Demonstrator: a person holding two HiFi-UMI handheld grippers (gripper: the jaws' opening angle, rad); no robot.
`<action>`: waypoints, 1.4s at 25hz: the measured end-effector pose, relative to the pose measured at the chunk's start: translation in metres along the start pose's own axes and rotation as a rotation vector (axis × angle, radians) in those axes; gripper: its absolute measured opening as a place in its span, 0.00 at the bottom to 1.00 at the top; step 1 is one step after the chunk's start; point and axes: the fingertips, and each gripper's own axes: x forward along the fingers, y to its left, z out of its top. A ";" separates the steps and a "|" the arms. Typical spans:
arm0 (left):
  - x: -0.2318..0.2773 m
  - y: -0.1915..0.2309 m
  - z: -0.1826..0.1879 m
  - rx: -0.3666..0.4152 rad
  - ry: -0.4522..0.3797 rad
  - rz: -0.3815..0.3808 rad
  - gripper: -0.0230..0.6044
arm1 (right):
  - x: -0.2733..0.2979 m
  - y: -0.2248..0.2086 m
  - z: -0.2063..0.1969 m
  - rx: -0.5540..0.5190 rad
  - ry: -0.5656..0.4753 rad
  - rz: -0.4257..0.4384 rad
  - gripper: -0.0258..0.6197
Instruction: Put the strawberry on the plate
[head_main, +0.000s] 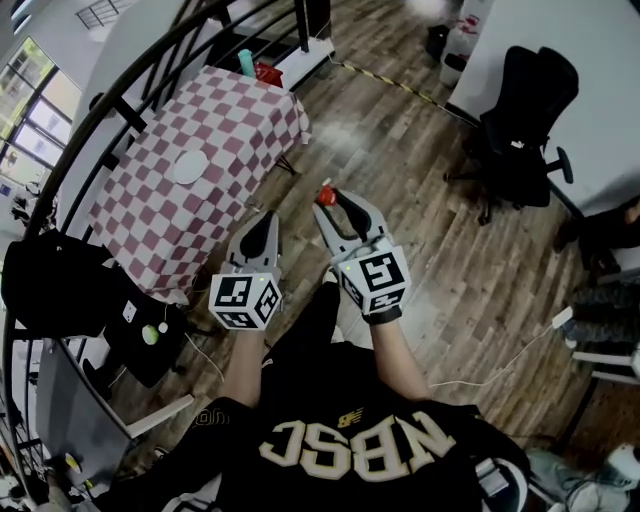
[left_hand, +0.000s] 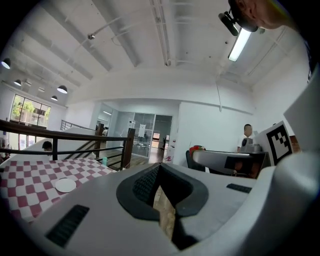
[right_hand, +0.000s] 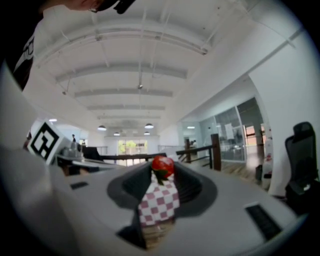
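Observation:
A small red strawberry (head_main: 325, 194) is pinched at the tips of my right gripper (head_main: 328, 203), held in the air above the wooden floor. In the right gripper view the strawberry (right_hand: 162, 166) sits between the jaw tips of the right gripper (right_hand: 162, 172). The white plate (head_main: 190, 167) lies on a red-and-white checked table (head_main: 230, 110), ahead and to the left. My left gripper (head_main: 266, 222) hangs beside the right one, shut and holding nothing. From the left gripper (left_hand: 159, 169), the plate (left_hand: 65, 185) shows low on the left.
A black curved railing (head_main: 150, 75) runs along the table's far side. A black office chair (head_main: 525, 105) stands at the right by a white wall. A black bag (head_main: 50, 285) sits at the left. A teal cup (head_main: 245, 62) stands at the table's far end.

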 end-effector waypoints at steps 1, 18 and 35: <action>0.005 0.009 -0.001 -0.006 0.003 0.012 0.05 | 0.010 -0.001 -0.004 0.002 0.009 0.009 0.27; 0.075 0.259 0.035 -0.195 -0.113 0.349 0.05 | 0.281 0.047 0.018 -0.127 0.107 0.392 0.27; 0.052 0.377 0.036 -0.200 -0.151 0.642 0.05 | 0.406 0.127 -0.007 -0.122 0.121 0.725 0.27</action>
